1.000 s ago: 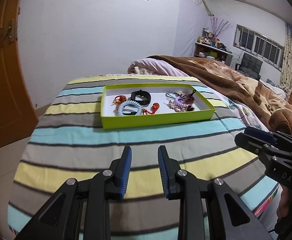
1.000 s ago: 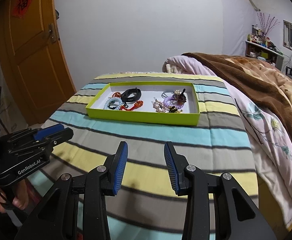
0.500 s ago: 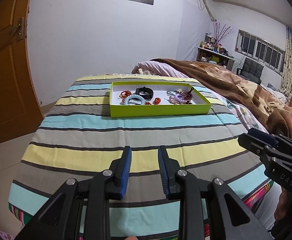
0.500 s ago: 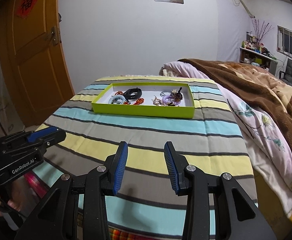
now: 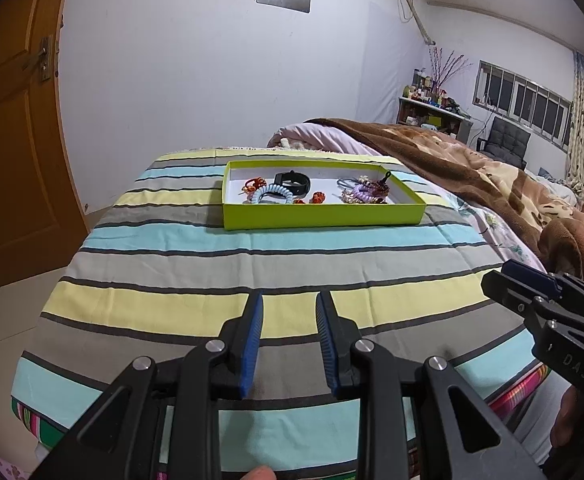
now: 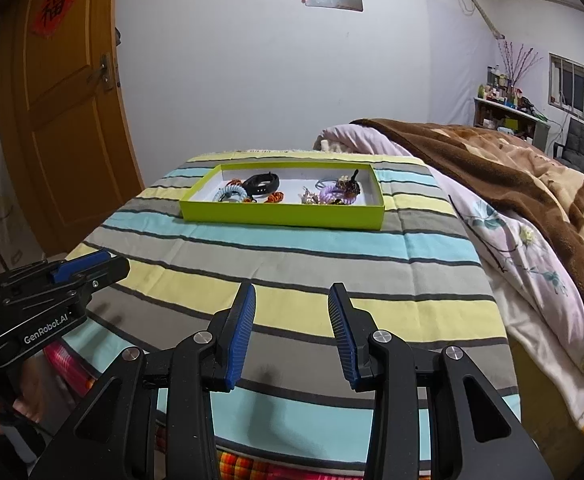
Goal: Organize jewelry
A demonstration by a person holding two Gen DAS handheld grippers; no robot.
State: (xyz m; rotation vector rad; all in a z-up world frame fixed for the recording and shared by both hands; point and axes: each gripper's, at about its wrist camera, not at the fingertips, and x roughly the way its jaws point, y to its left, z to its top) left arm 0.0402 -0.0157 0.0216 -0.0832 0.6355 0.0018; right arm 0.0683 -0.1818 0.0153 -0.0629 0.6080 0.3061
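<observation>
Two grippers hang empty over a striped cover, the left gripper point(image 5: 289, 338) and the right gripper point(image 6: 292, 330) both parted, well short of the green tray point(image 5: 324, 214) where the jewelry point(image 5: 316, 190) lies heaped. The tangled pieces could snag and lift together. Readable writing: a door's red "福" sign point(image 6: 53, 8), "GenRobot.AI", "DAS".

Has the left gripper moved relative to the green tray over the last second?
Yes. The left gripper has backed away from the green tray: more striped cover now lies between them.
</observation>
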